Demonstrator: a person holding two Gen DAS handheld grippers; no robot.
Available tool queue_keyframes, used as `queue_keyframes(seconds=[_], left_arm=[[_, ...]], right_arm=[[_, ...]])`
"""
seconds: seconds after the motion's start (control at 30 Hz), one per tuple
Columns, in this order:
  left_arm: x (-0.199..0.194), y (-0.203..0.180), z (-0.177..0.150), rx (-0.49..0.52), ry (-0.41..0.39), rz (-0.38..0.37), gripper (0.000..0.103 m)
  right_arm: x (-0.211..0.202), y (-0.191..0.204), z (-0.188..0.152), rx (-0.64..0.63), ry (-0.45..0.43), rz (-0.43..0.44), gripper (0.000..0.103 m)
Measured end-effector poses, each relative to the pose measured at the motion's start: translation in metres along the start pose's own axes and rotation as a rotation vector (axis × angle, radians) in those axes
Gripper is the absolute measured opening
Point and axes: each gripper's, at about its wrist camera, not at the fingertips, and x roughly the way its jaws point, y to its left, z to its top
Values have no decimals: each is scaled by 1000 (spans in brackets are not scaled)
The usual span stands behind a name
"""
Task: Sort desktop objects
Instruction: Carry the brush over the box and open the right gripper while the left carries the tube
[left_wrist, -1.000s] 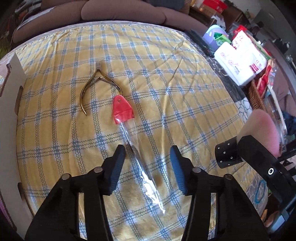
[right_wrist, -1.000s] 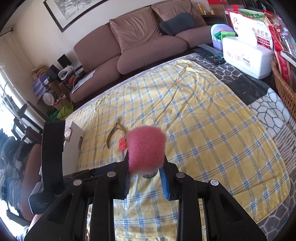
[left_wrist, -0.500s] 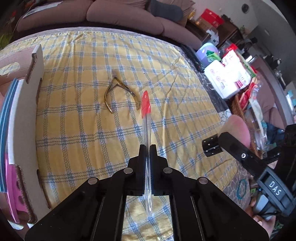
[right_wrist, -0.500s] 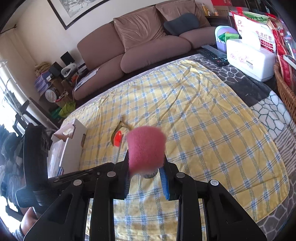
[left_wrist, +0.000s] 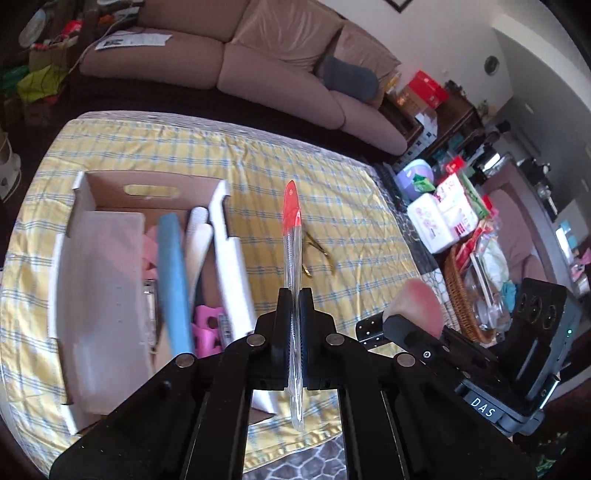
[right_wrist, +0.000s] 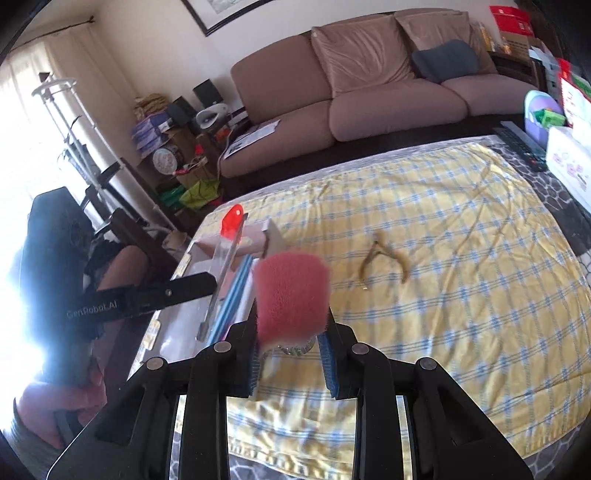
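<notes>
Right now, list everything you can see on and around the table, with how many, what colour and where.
Clear plastic sleeve with red cap: one, clamped in the left hand-held gripper, lifted beside the box.
Fluffy pink makeup brush: one, held in the right hand-held gripper.
Gold metal cuticle nippers: one, lying on the cloth.
White cardboard box: one, on the table's left, holding a blue nail file and pink items.
Yellow checked tablecloth: one, covering the table.
White tissue box: one, right edge.
Brown wicker basket: one, right edge.
Brown sofa: one, behind the table.
Left hand-held gripper: black, shut.
Right hand-held gripper: black, blue pads, shut.
</notes>
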Motion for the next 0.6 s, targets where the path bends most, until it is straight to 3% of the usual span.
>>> queue_keyframes(seconds=[0.33, 0.43, 0.6], left_arm=[[-34, 99, 8, -155, -54, -40, 4], [-40, 124, 8, -187, -64, -54, 4], [-44, 154, 9, -220, -66, -74, 4]], right_arm=[[80, 80, 59, -35, 69, 49, 27], [118, 89, 74, 69, 82, 104, 27], [193, 81, 75, 387, 108, 249, 27]])
